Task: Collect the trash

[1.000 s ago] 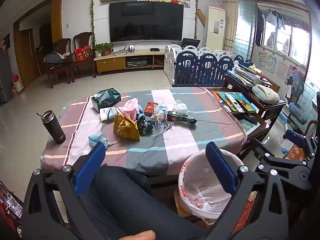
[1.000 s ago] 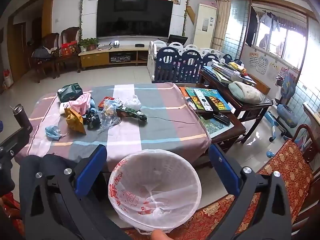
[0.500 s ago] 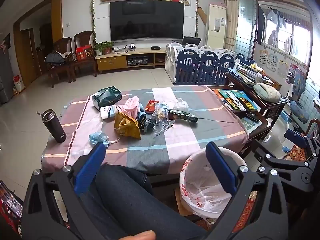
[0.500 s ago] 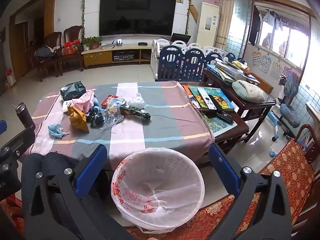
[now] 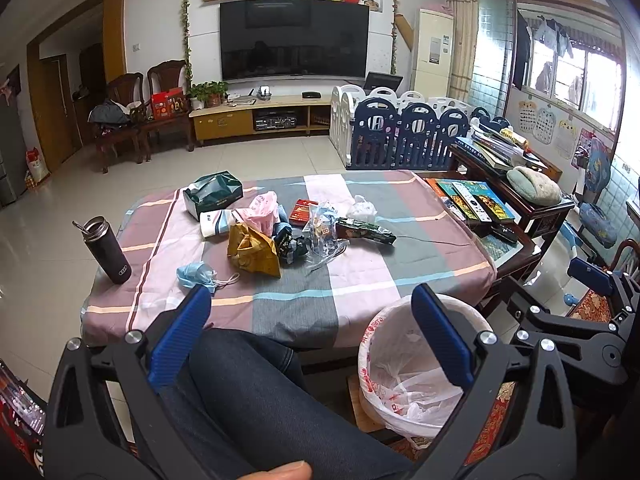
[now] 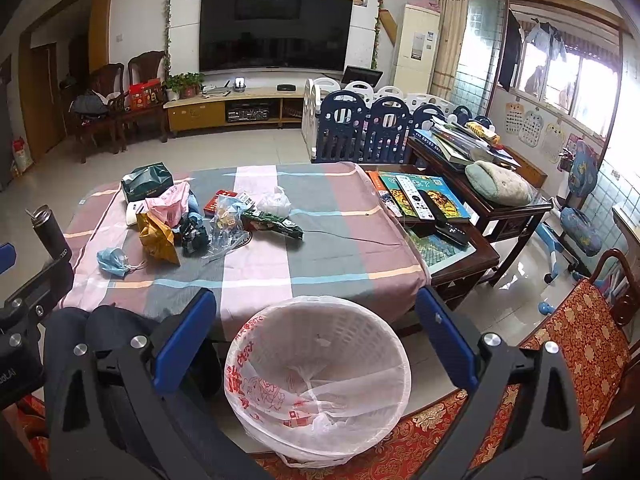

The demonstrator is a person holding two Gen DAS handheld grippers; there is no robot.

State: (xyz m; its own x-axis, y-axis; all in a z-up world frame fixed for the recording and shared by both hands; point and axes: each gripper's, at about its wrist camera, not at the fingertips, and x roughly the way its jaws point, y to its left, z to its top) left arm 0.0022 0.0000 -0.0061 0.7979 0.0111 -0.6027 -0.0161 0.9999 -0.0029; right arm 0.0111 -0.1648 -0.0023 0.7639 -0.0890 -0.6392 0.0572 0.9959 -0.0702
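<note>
The lined waste basket (image 6: 318, 376) stands on the floor at the near edge of the table (image 6: 340, 240), at about 6 o'clock from the litter; its thin plastic liner looks nearly empty, so it should take everything without packing down. The litter itself sits in one cluster on the striped cloth toward 10 o'clock in the right wrist view, well apart from both tools. Largest is the green tissue box (image 5: 214, 196) at the far end, light and boxy, probably not trash at all. Next comes the yellow crumpled bag (image 5: 252, 250), stiff-creased paper or foil that should crush easily; a pinch on its raised upper fold looks the safest hold. The pink plastic bag (image 5: 262, 210) just behind it is soft and slippery, best taken where it bunches. The clear wrapper (image 5: 324, 232) at 3 o'clock from the yellow bag is thin and springy and may slide out of a shallow grip. Smallest is the blue face mask (image 5: 196, 274), nearest the person at 7 o'clock from the pile: limp, almost weightless, easiest caught by its gathered middle. The left gripper (image 5: 312, 330) and the right gripper (image 6: 316, 330) both hang spread wide, holding nothing.
</note>
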